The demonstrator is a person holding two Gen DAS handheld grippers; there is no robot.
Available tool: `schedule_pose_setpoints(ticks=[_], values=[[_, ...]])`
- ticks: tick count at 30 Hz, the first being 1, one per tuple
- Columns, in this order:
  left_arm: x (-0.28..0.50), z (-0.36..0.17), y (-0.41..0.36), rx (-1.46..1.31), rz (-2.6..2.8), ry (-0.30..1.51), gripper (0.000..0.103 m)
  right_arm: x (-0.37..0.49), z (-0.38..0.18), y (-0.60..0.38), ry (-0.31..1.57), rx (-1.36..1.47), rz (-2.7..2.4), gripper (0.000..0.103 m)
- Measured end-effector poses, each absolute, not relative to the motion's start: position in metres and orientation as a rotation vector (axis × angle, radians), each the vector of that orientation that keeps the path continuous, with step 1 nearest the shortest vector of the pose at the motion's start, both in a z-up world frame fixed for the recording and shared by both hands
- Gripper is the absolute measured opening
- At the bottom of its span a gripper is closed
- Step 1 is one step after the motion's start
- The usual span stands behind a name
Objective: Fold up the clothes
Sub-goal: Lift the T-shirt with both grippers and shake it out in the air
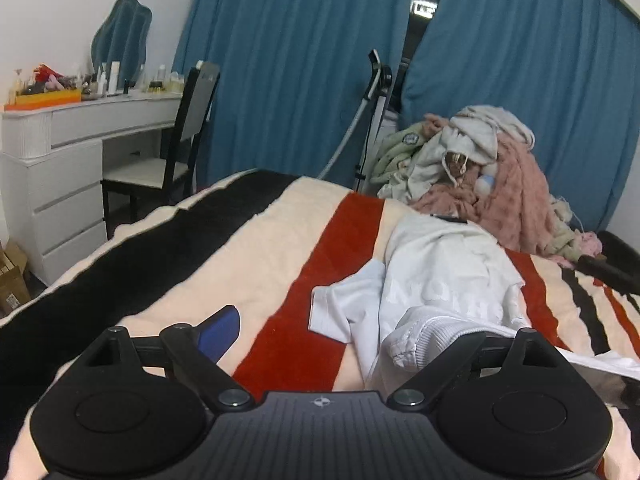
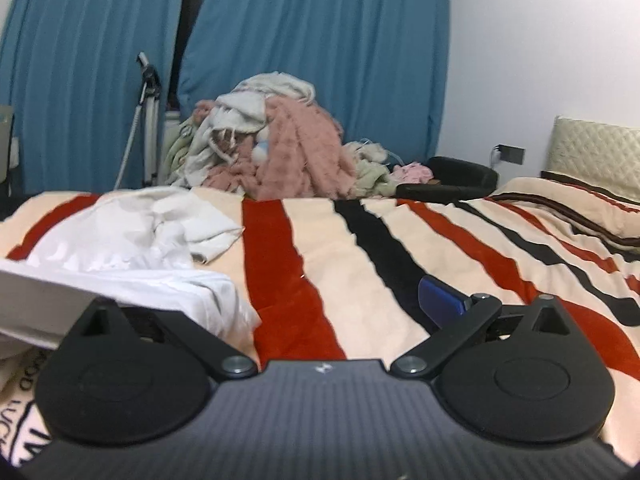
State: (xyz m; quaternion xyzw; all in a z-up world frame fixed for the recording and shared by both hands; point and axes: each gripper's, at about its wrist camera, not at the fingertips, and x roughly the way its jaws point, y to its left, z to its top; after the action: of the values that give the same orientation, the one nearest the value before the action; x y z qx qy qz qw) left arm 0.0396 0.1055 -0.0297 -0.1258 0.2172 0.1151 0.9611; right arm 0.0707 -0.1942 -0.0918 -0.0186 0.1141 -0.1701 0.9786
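A white sweatshirt (image 1: 440, 280) lies in a loose heap on the striped bed cover (image 1: 248, 248), near the front of the bed. Far behind it, against the blue curtains (image 1: 300, 60), sits a big pile of clothes (image 1: 480, 168) in pink, cream and pale green. The left gripper (image 1: 348, 332) is low over the bed with its jaws spread wide. Its blue finger (image 1: 222, 330) is over the bare cover on the left, and the other finger is hidden under the thick ribbed cuff (image 1: 416, 340) on the right, so the cloth lies across that side but nothing is pinched. The right gripper (image 2: 256, 300) is open wide too. Its blue finger (image 2: 440, 300) hangs over the stripes, and its left finger is covered by a white fold of the sweatshirt (image 2: 132, 240), with no squeeze on it that can be seen. The sweatshirt looks soft, floppy and light. It will sag and bunch up when lifted, and it will not break. It looks a bit thick, so it should not slip much. The ribbed cuff and the bottom hem look like the best places to grab, since they are thicker. Taking two far-apart edges, one in each gripper, would probably help pull it flat before folding.
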Motion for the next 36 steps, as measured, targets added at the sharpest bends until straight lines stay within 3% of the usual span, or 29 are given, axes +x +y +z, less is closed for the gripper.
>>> schedule_pose_setpoints(ticks=[7, 19, 24, 29, 36], values=[[0.001, 0.052, 0.092, -0.113, 0.283, 0.173, 0.092, 0.029, 0.000, -0.197, 0.063, 0.005, -0.331, 0.102], [-0.036, 0.353, 0.085, -0.127, 0.257, -0.182, 0.096, -0.031, 0.304, -0.202, -0.278, -0.032, -0.244, 0.103], [-0.022, 0.433, 0.067, -0.082, 0.228, -0.242, 0.102, -0.026, 0.385, -0.216, -0.312, -0.060, -0.273, 0.103], [0.039, 0.438, 0.046, -0.062, 0.173, -0.167, 0.103, 0.025, 0.392, -0.237, -0.257, -0.078, -0.288, 0.103], [0.210, 0.336, 0.049, -0.058, 0.150, 0.041, 0.103, 0.166, 0.306, -0.248, -0.063, -0.112, -0.291, 0.103]])
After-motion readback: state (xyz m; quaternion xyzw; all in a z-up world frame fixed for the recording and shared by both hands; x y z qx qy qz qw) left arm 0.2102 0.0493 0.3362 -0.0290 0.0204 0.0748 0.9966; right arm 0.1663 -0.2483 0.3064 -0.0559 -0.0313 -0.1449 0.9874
